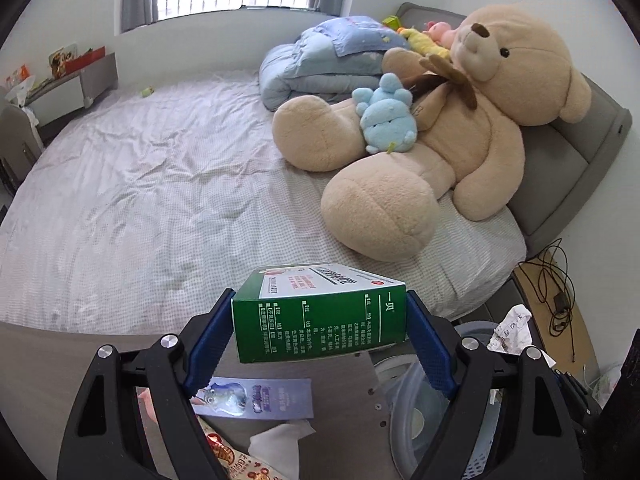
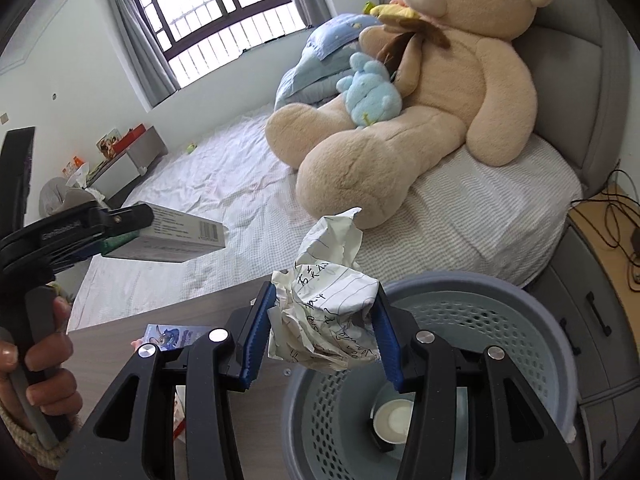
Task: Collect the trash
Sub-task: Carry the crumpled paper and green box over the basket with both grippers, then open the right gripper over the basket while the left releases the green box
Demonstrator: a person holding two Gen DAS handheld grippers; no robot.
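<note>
My left gripper [image 1: 320, 316] is shut on a green and white medicine box [image 1: 320, 312] and holds it in the air above the brown table; the box also shows in the right wrist view [image 2: 176, 236]. My right gripper [image 2: 323, 320] is shut on a crumpled sheet of lined, handwritten paper [image 2: 324, 304] and holds it over the near rim of a grey perforated trash basket [image 2: 520, 320]. The basket also shows in the left wrist view [image 1: 404, 416], below and right of the box. A small round white object lies on the basket's bottom [image 2: 394, 420].
On the table [image 1: 80, 352] lie a purple cartoon card [image 1: 256, 396], a white tissue [image 1: 276, 440] and a colourful snack wrapper [image 1: 236, 464]. Beyond is a bed [image 1: 160, 184] with a big teddy bear [image 1: 460, 120], a blue plush and a folded quilt. A nightstand with cables [image 1: 552, 300] stands right.
</note>
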